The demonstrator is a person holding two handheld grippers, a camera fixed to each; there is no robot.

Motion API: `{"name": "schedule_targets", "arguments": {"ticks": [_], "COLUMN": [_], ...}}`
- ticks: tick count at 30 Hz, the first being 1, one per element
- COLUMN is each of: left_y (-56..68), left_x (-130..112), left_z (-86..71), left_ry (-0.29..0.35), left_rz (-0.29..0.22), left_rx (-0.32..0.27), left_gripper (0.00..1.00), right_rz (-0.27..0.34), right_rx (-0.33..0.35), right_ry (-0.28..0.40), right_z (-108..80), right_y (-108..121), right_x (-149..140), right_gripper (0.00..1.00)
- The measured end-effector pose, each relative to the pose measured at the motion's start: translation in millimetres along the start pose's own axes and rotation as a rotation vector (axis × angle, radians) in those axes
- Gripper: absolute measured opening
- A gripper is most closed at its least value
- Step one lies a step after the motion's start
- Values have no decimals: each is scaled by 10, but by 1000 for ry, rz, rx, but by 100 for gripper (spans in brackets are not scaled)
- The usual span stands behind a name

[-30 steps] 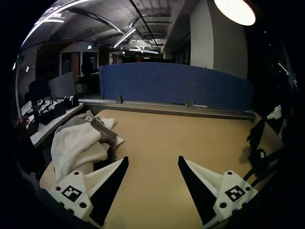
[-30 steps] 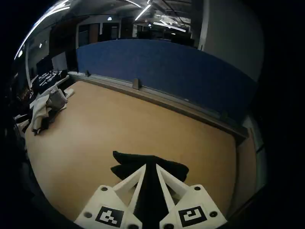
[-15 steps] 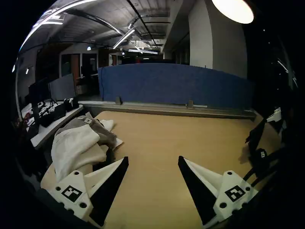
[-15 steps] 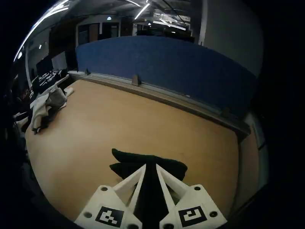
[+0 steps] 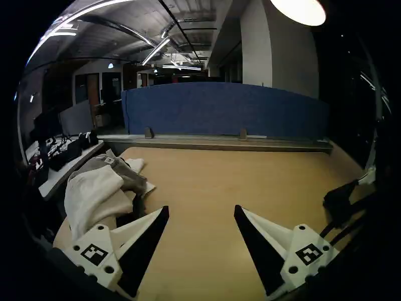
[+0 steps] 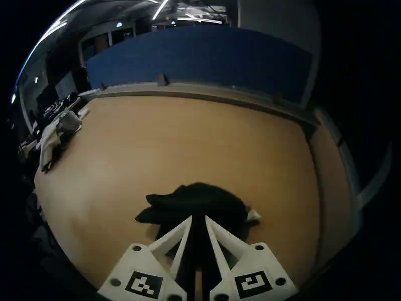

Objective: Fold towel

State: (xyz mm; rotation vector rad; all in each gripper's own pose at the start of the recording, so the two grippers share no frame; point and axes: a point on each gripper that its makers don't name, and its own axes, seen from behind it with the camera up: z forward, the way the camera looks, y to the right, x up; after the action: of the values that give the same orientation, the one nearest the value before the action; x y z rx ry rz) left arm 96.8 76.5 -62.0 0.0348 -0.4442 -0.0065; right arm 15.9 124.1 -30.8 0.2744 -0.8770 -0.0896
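Newly bunched, black towel [image 6: 199, 194] lies pinched in the closed right hand-held gripper [image 6: 199, 217]; left hand-held gripper [image 5: 200, 207] spread wide, empty.

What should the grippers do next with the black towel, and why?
Probably bring the open left gripper over to pinch another edge of the black towel. The right gripper seems shut on it, and it lies bunched on the table, so it needs spreading first.

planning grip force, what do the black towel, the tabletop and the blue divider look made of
Black towel: soft cloth, matte; it slumps in rumpled folds. Tan tabletop: probably wood-look laminate, smooth with a faint sheen. Blue divider panel: likely fabric-covered, flat matte, no glare.
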Motion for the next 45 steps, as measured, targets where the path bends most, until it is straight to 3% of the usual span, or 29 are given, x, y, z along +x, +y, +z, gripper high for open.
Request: {"name": "schedule_targets", "arguments": {"ticks": [9,23,33,45], "left_y": [129,104,97,121], "left_x": [-59,-119,-121,-104], "left_z": [-13,-101,-136,-112], "left_ry": [-10,-13,-13,-13], "left_rz": [27,33,39,42], "left_rx": [-13,-3,-3,-8], "left_gripper": [97,97,97,97], "right_rz": [142,219,238,233], "right_rx": [-46,-119,-139,-167], "right_ry": [-40,-115,-114,-54], "right_z": [-14,223,279,118], "right_y": [265,424,460,435], "right_x": [-723,-1322,-1363,-1245], "right_gripper": [3,3,3,9]}}
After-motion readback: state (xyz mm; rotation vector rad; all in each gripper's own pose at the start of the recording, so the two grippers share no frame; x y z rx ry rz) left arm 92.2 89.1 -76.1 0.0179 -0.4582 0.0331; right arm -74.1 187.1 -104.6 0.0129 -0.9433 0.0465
